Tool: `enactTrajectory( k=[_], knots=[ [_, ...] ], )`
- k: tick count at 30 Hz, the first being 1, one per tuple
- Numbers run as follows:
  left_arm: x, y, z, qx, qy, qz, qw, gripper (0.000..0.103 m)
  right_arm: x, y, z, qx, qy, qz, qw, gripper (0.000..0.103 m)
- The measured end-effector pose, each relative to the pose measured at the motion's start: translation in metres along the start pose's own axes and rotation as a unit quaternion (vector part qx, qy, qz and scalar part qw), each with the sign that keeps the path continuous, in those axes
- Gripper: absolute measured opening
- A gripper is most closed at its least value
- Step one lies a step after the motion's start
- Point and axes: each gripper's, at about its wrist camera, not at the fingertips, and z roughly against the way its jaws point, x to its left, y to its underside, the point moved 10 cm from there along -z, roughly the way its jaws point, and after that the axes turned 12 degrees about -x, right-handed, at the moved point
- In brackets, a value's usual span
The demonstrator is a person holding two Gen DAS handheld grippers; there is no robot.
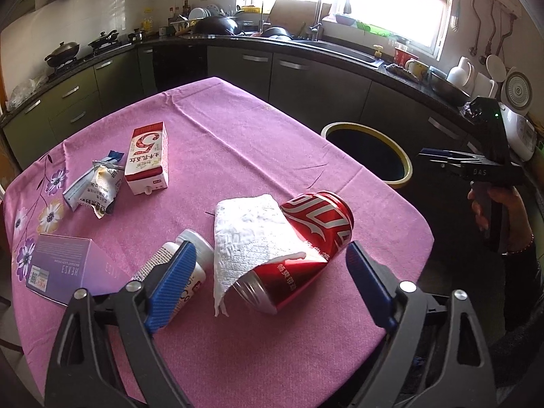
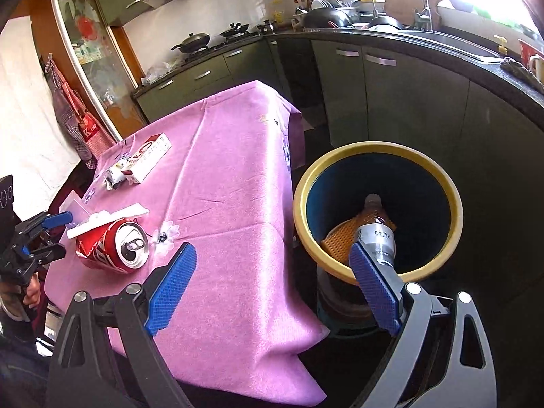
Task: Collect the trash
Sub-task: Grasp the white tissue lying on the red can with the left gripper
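A dented red soda can [image 1: 306,248] lies on its side on the pink tablecloth [image 1: 238,142], half covered by a white paper towel [image 1: 251,238]. My left gripper [image 1: 268,278] is open, its blue fingers on either side of the can and towel. A white bottle [image 1: 185,272] lies behind its left finger. The can also shows in the right wrist view [image 2: 112,246]. My right gripper [image 2: 275,289] is open and empty, by the table's corner and the bin [image 2: 377,210]. A plastic bottle [image 2: 377,227] and an orange item [image 2: 343,238] lie inside the bin.
A red and white carton [image 1: 148,158], a crumpled wrapper [image 1: 95,187] and a purple box [image 1: 64,268] lie on the left of the table. The yellow-rimmed bin [image 1: 370,154] stands on the floor off the right edge. Kitchen counters and cabinets [image 1: 306,78] run behind.
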Motion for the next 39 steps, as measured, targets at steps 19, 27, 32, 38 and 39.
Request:
enactTrajectory(
  k=[19, 27, 32, 38, 39],
  knots=[
    [0.011, -0.005, -0.007, -0.010, -0.007, 0.007, 0.9999, 0.008, 0.007, 0.001, 0.007, -0.008, -0.013, -0.008, 1.000, 0.090],
    [0.016, -0.021, 0.004, -0.036, -0.021, 0.001, 0.9991, 0.001, 0.006, -0.001, 0.009, -0.011, -0.014, -0.010, 1.000, 0.090],
    [0.012, -0.035, 0.014, -0.050, -0.020, -0.010, 0.9985, 0.001, 0.002, -0.002, 0.012, -0.014, -0.012, -0.013, 1.000, 0.090],
    [-0.003, -0.060, 0.019, -0.065, -0.006, -0.029, 0.9974, 0.001, -0.008, -0.001, 0.020, -0.024, -0.006, -0.023, 0.999, 0.090],
    [-0.007, -0.065, 0.019, -0.067, 0.000, -0.031, 0.9973, 0.001, -0.010, -0.001, 0.022, -0.026, -0.004, -0.025, 0.999, 0.090]
  ],
)
